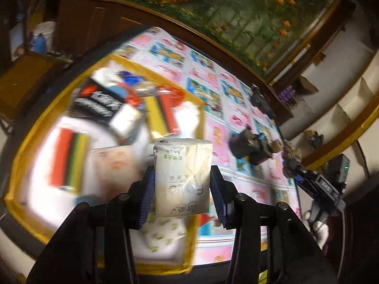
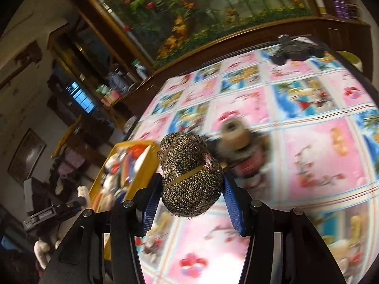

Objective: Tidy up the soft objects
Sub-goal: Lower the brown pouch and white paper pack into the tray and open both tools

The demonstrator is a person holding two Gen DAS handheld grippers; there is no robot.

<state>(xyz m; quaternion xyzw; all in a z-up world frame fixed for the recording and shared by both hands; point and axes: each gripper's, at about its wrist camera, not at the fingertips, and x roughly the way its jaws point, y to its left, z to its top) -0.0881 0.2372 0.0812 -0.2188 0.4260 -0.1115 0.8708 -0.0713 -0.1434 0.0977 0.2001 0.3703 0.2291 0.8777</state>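
Left wrist view: my left gripper [image 1: 182, 184] is clamped partway on a tissue pack [image 1: 182, 177], its long axis pointing away along the fingers, raised over the near corner of the yellow bin [image 1: 196, 146].

Right wrist view: my right gripper [image 2: 191, 189] pinches a knitted bundle [image 2: 189, 179] with a rubber band around it, lengthwise forward, right of that bin [image 2: 139, 179].

Left gripper [image 1: 182, 184] tilted downward over the yellow bin [image 1: 199, 127], blue pads clamped on a tissue pack [image 1: 182, 175]. Right gripper [image 2: 191, 187] angled down, right of that bin, jaws closed around a knitted roll [image 2: 189, 177].
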